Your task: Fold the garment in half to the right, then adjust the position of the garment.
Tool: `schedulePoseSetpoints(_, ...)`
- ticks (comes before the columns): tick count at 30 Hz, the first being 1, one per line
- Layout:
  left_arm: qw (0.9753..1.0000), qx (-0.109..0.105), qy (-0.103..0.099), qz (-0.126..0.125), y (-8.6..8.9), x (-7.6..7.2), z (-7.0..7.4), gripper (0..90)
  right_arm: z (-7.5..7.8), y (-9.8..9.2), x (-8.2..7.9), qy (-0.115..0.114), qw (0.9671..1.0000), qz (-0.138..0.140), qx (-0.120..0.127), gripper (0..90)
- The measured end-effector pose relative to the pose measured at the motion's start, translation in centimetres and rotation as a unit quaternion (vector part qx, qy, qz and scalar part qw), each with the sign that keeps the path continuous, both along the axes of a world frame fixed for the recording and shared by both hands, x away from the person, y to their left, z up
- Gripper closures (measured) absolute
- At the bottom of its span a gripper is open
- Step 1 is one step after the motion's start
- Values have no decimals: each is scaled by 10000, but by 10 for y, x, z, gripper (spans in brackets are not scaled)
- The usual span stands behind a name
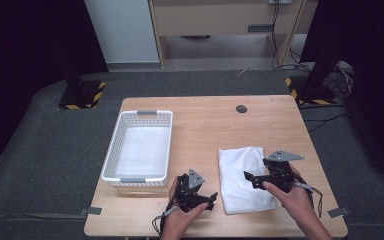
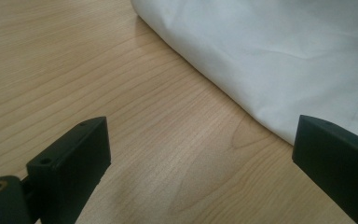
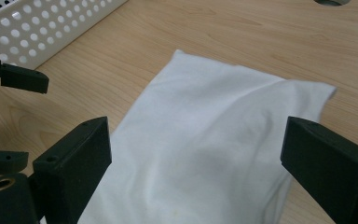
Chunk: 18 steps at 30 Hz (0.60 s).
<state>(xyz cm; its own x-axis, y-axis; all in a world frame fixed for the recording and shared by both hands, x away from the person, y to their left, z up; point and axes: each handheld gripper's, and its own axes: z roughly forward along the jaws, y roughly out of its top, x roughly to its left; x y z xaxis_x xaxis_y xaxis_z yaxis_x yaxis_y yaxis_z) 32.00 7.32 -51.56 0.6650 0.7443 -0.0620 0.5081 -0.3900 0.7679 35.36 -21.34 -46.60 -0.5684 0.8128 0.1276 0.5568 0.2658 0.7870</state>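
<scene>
A folded white cloth [image 1: 243,177] lies flat on the wooden table [image 1: 215,125], right of centre near the front edge. My left gripper [image 1: 211,200] rests low on the table just left of the cloth's near corner, jaws wide open and empty; its own view shows the cloth's edge [image 2: 270,60] ahead. My right gripper [image 1: 252,179] hovers over the cloth's right side, open, jaws spread above the fabric [image 3: 205,135]. In the right gripper view the left gripper's fingers [image 3: 23,78] appear at the left edge.
A white perforated basket [image 1: 111,150] with a white liner stands at the table's left, also seen in the right gripper view as a holed wall [image 3: 42,28]. A dark round grommet [image 1: 241,108] sits near the table's far edge.
</scene>
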Motion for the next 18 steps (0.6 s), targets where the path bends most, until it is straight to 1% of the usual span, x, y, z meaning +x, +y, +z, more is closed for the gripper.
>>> schedulePoseSetpoints(5, 10000, -4, 18, -7, 0, 0, 1, 39, 0, 18, 5, 42, 9999, 150, -71, 79)
schedulePoseSetpoints(10, 10000, -3, 18, -4, 0, -1, 1, 40, -3, 34, 13, 119, 9995, 236, -149, 78)
schedulePoseSetpoints(14, 10000, -2, 22, 0, 1, 0, 1, 39, -10, 42, 19, 222, 9993, 248, -187, 78)
schedulePoseSetpoints(18, 10000, -3, 29, 2, 2, 0, 1, 40, -21, 46, 23, 349, 9987, 249, -272, 76)
